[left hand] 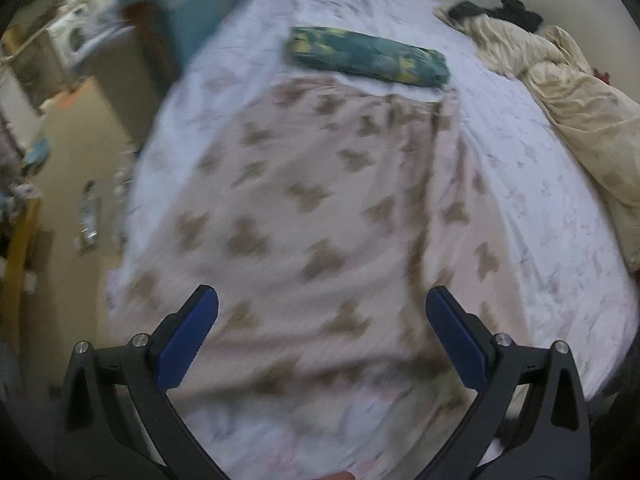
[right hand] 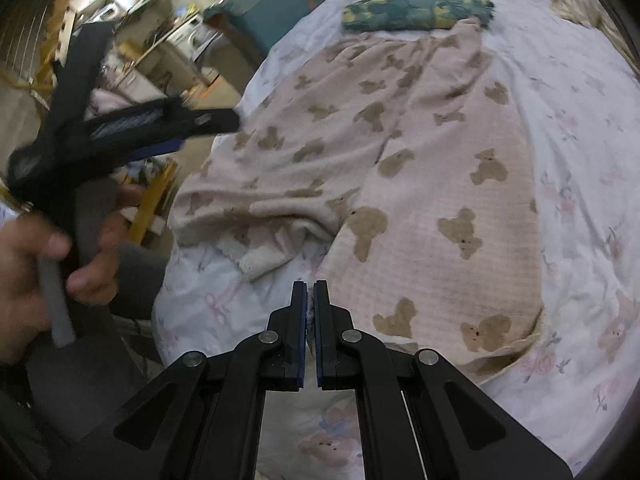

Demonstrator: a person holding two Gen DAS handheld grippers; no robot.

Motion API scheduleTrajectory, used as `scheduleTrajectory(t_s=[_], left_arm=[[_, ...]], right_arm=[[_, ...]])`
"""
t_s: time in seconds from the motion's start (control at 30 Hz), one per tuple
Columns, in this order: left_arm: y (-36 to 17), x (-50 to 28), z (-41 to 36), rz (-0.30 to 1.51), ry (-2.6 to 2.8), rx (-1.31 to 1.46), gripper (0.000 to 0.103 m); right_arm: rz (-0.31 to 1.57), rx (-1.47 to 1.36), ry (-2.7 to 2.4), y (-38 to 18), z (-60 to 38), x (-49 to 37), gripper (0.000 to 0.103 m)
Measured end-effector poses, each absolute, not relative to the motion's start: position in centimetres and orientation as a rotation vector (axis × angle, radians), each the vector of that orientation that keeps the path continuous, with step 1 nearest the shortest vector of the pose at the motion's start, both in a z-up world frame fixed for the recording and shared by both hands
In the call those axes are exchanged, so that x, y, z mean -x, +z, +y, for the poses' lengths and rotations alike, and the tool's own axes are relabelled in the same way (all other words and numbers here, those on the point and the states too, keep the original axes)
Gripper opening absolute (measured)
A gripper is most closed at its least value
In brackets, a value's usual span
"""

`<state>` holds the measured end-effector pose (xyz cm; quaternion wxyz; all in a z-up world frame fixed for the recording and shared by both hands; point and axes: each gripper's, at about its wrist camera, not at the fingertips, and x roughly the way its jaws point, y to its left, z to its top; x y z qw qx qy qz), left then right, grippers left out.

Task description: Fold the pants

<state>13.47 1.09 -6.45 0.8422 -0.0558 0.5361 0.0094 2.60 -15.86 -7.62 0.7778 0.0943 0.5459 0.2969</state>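
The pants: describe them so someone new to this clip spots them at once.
On the bed, with its white floral sheet, the pants lie spread flat. Beyond them lies a folded blue-green and yellow cloth. Only the pants are pale pink with brown teddy bears.

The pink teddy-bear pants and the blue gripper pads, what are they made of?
The pink teddy-bear pants look like soft fleecy fabric: matte, with a fuzzy waffle-like texture and floppy folds. The blue gripper pads look like ribbed rubber or plastic, though which is hard to tell.
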Motion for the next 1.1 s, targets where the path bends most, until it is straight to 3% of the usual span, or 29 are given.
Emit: scheduleTrajectory(t_s=[0.2, 0.33, 0.47, 0.5, 0.57, 0.6, 0.67, 1.1], left_arm=[[-8.6, -24.3, -4.5, 1.137, -0.127, 0.08, 0.1], [-10.9, -29.3, -8.3, 1.138, -0.15, -0.019, 0.088], [-13.4, -32.3, -11.7, 1.135, -0.147, -0.159, 0.083], [-13.9, -32.7, -12.2, 1.155, -0.167, -0.156, 0.078], [-14.8, -33.5, -12.7, 1.19, -0.227, -0.135, 0.044], [-15.0, -33.6, -12.7, 1.194, -0.235, -0.126, 0.036], [-15.3, -33.9, -12.3, 1.201, -0.257, -0.085, 0.002], [-5.8, -33.4, -5.3, 1.021, -0.265, -0.073, 0.0]], right_arm=[[1.197, -0.238, 0.608, -8.0, -17.1, -2.8, 0.003], [1.202, -0.276, 0.59, -8.0, -18.2, -2.9, 0.003], [1.191, -0.281, 0.604, -7.6, -18.3, -3.0, 0.003], [1.187, -0.273, 0.603, -7.5, -18.3, -3.1, 0.003], [1.176, -0.288, 0.604, -7.3, -18.5, -3.2, 0.003], [1.176, -0.294, 0.604, -7.3, -18.6, -3.2, 0.003], [1.178, -0.29, 0.606, -7.3, -18.4, -3.1, 0.003], [1.048, -0.291, 0.768, -3.3, -14.1, -4.7, 0.003]])
